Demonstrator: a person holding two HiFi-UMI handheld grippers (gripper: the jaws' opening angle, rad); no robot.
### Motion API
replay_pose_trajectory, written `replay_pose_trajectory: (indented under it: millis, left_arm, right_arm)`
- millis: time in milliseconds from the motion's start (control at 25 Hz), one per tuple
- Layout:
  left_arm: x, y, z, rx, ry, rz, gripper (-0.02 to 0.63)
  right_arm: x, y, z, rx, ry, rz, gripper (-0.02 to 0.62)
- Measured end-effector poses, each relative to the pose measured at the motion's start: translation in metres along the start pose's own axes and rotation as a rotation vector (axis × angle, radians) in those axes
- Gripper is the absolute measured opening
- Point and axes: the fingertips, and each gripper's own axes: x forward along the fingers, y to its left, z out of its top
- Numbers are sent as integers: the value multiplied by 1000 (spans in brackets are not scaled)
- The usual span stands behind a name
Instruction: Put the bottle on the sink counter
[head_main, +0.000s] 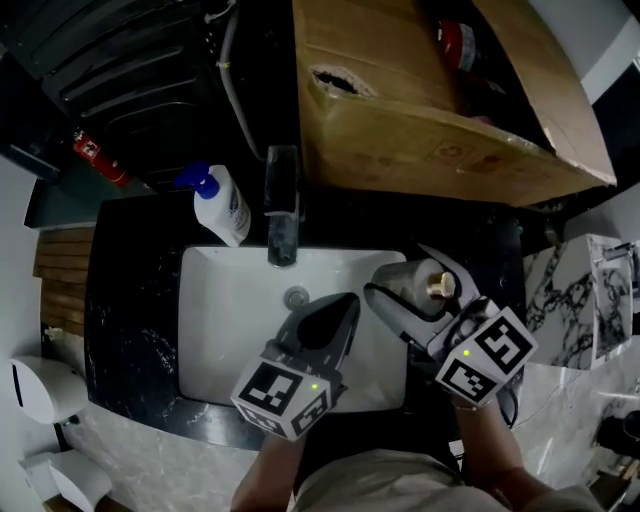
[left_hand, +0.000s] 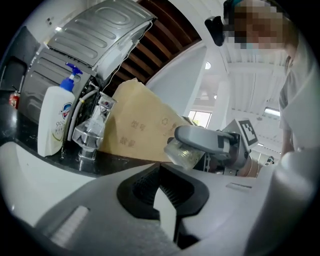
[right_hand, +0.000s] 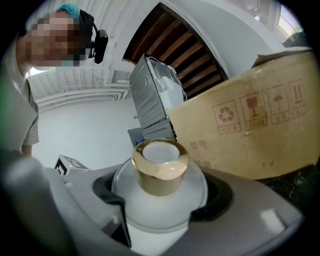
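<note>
A frosted bottle (head_main: 412, 284) with a gold cap (head_main: 440, 285) is held over the right rim of the white sink basin (head_main: 225, 335). My right gripper (head_main: 398, 272) is shut on its body. The right gripper view shows the bottle (right_hand: 160, 192) filling the jaws, its cap (right_hand: 160, 167) pointing away from the camera. My left gripper (head_main: 340, 305) hangs over the middle of the basin, shut with nothing in it. From the left gripper (left_hand: 162, 185) view, the bottle (left_hand: 184, 152) shows ahead in the right gripper's jaws. The black sink counter (head_main: 130, 320) surrounds the basin.
A white soap dispenser (head_main: 224, 205) with a blue pump stands on the counter left of the faucet (head_main: 282, 215). A large cardboard box (head_main: 430, 110) rises behind the sink. A red extinguisher (head_main: 98, 158) is at the far left. A marbled surface (head_main: 570, 300) lies to the right.
</note>
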Motion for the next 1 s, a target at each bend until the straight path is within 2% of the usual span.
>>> replay_pose_trajectory:
  millis: [320, 520, 800, 1000]
  left_arm:
    - [11, 28, -7, -50, 4, 16, 8]
    - [22, 36, -19, -82, 17, -4, 8]
    - [33, 50, -28, -120, 19, 5, 8]
    - [40, 50, -33, -105, 37, -25, 8]
  right_arm:
    - [27, -17, -11, -17, 46, -20, 341]
    - [45, -32, -17, -37, 71, -33, 341]
    - [71, -47, -23, -83, 106, -24, 341]
    - [87, -60, -30, -108, 139, -27, 341]
